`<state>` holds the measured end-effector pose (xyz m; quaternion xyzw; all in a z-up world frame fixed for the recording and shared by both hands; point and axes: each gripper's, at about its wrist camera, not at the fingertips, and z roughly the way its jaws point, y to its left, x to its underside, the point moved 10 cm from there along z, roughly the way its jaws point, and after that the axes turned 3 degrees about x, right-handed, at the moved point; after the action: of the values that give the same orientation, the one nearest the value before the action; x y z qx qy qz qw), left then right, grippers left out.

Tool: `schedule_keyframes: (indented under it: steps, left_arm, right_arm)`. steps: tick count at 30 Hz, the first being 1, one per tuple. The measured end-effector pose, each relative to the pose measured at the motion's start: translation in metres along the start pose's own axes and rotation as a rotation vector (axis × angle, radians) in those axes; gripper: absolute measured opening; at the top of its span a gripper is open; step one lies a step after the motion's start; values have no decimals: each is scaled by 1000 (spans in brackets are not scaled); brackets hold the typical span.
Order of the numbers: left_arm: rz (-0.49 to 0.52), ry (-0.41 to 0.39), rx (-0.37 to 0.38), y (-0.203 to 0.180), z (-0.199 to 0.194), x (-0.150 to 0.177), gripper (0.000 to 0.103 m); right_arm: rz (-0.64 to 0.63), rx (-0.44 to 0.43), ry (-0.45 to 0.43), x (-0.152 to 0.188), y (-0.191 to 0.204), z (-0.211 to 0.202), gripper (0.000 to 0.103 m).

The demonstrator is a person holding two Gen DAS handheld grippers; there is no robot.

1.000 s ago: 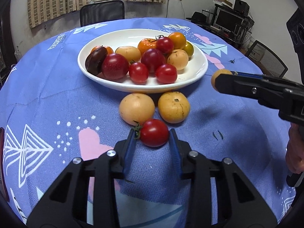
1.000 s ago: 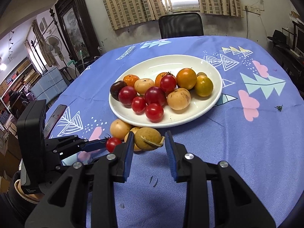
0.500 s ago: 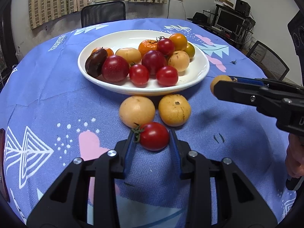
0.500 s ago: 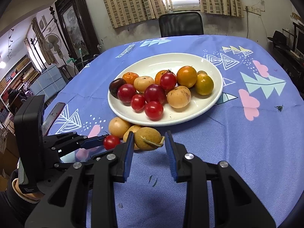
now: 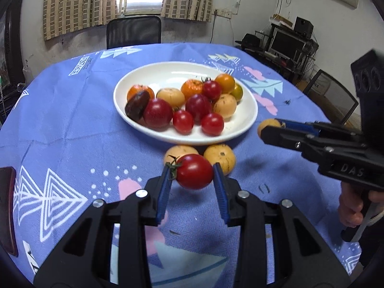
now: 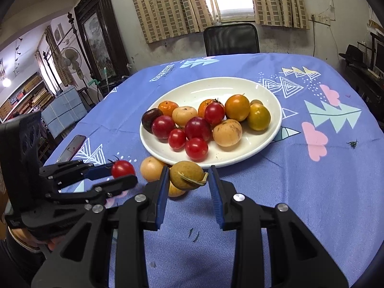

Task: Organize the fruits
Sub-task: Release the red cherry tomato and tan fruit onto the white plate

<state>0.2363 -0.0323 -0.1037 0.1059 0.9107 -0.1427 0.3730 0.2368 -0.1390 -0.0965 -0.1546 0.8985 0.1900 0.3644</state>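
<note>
Left wrist view: left gripper (image 5: 192,177) clamped on a red cherry tomato (image 5: 194,171), glossy, green calyx at its left, raised off the blue patterned worktop (image 5: 60,129).
Loose fruit: two yellow-tan round fruits (image 5: 219,156) on the cloth just behind the tomato, close to the near rim of the white plate (image 5: 249,117).
Plate contents: mixed heap of red tomatoes, orange citrus, yellow-tan fruits and one dark brown piece; the far half of the plate is bare.
Right wrist view: right gripper (image 6: 187,182) closed on a tan-green oval fruit (image 6: 188,175) with a strip of skin peeling, held above the cloth just in front of the plate.
Right edge, left wrist view: a hand (image 5: 351,210) grips the right tool's handle.
</note>
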Motion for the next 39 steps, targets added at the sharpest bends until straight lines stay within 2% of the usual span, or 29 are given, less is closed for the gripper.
schedule_keyframes:
  steps: [3,7,11,16,21,23,24,27,29,34,35,37,39]
  left_arm:
    - [4,-22,14,7,-5,-23,35]
    - [37,-75,-21,19,7,-75,35]
    - [36,-70,-36,31,40,-117,35]
    - [28,-13,-63,39,82,-142,35]
    - [12,19,-89,48,100,-148,37]
    - [3,10,-89,50,98,-150,47]
    - [0,-2,-89,50,94,-151,48]
    - [-1,-33,-78,46,73,-149,54]
    - [0,-58,-77,41,52,-142,69]
    - [30,-128,-110,31,-3,-111,90]
    - [19,-135,-109,30,-11,-102,91]
    - [-1,-149,-79,27,-24,-83,96]
    - [12,-156,-70,25,-30,-69,98]
  right_arm:
    - [-3,8,-23,-14,-5,1,33]
    - [30,38,-61,-46,-23,12,33]
    - [95,72,-67,-83,-47,38,33]
    - [111,89,-40,-108,-61,75,33]
    - [105,84,-18,-116,-60,92,35]
    - [119,67,-13,-115,-60,92,35]
    - [120,63,-20,-116,-59,88,35]
    - [137,40,-48,-114,-55,68,35]
    - [145,20,-64,-107,-49,48,36]
    - [88,30,-92,-72,-24,6,40]
    - [73,21,-95,-61,-17,0,41]
    - [47,18,-86,-48,-7,-3,50]
    - [-14,7,-49,-31,8,0,51]
